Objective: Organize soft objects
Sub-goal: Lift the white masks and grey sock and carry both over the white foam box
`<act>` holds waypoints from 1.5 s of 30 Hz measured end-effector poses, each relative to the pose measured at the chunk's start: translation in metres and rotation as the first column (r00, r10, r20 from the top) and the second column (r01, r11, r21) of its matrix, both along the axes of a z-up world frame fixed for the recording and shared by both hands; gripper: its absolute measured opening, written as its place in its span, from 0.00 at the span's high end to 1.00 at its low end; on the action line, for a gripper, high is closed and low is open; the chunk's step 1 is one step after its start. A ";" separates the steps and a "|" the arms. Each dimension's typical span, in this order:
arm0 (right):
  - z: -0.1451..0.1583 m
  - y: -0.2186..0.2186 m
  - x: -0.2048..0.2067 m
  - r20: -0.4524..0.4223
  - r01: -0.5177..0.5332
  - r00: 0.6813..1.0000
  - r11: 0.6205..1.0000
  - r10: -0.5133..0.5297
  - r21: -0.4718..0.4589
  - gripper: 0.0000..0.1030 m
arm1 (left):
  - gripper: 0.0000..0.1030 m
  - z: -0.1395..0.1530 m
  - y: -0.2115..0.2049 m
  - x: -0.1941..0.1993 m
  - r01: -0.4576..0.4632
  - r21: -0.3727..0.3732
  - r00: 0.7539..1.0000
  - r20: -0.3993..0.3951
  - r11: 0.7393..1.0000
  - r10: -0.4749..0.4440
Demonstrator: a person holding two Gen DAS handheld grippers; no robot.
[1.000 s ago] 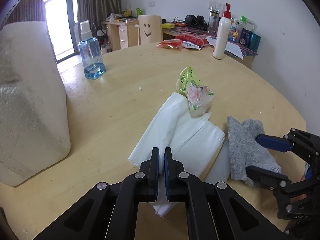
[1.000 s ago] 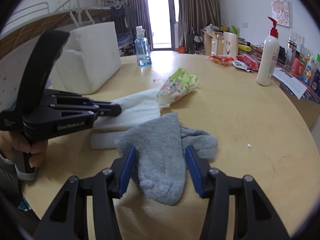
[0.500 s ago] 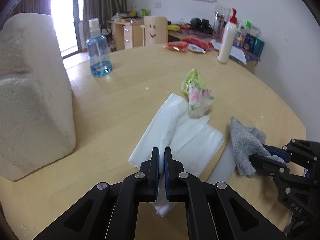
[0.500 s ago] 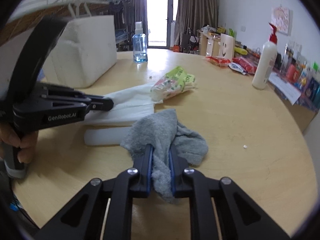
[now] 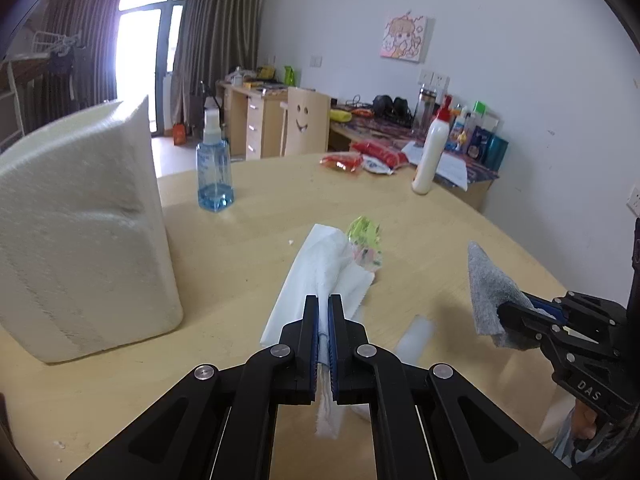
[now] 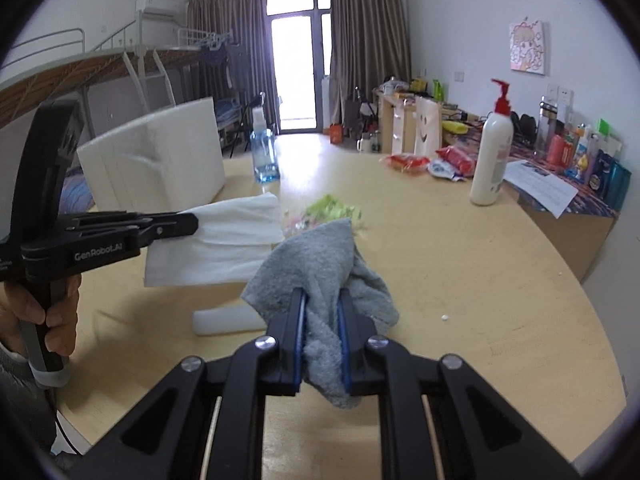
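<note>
My left gripper (image 5: 323, 304) is shut on the near edge of a white paper towel (image 5: 320, 268), which hangs lifted off the round wooden table (image 5: 248, 240); the same towel (image 6: 224, 236) shows in the right wrist view, pinched by the left gripper (image 6: 192, 222). My right gripper (image 6: 322, 304) is shut on a grey cloth (image 6: 316, 256), raised above the table; the cloth (image 5: 486, 292) appears at the right of the left wrist view, clamped in the right gripper (image 5: 508, 312). A green-and-pink tissue pack (image 5: 366, 242) lies just beyond the towel.
A big white foam block (image 5: 80, 232) stands on the left of the table. A blue spray bottle (image 5: 214, 172), a white pump bottle (image 5: 432, 156) and red snack packets (image 5: 360, 158) sit further back. A small white foam strip (image 6: 228, 320) lies near the front.
The right gripper closed on the grey cloth and lifted it off the table. The left gripper, still shut on the paper towel, rose and drew the towel up with it.
</note>
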State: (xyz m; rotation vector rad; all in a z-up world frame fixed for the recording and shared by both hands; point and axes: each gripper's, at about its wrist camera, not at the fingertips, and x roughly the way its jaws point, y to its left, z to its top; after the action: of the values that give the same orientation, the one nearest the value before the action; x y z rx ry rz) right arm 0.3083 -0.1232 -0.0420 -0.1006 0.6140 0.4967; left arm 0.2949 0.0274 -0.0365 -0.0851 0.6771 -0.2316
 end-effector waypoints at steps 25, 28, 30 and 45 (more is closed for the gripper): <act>0.071 -0.038 -0.047 0.231 0.008 0.972 0.986 -0.047 0.168 0.83 | 0.96 0.088 -0.019 -0.117 -0.057 0.048 0.936 0.349 0.997 0.037; 0.078 -0.044 -0.056 0.267 0.001 0.962 0.982 -0.053 0.190 0.83 | 0.96 0.097 -0.022 -0.131 -0.093 0.072 0.915 0.400 0.993 0.057; 0.082 -0.047 -0.062 0.297 0.006 0.953 0.980 -0.066 0.199 0.83 | 0.96 0.102 -0.024 -0.142 -0.107 0.078 0.898 0.435 0.991 0.063; 0.090 -0.047 -0.079 0.358 -0.054 0.933 0.977 -0.025 0.209 0.83 | 0.96 0.109 -0.023 -0.176 -0.146 0.082 0.858 0.507 0.986 0.085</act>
State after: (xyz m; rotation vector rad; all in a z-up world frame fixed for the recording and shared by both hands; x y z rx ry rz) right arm 0.2289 -0.1700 0.0485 0.0111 0.1978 0.5405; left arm 0.1190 0.0046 0.0728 0.0489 0.1598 -0.0883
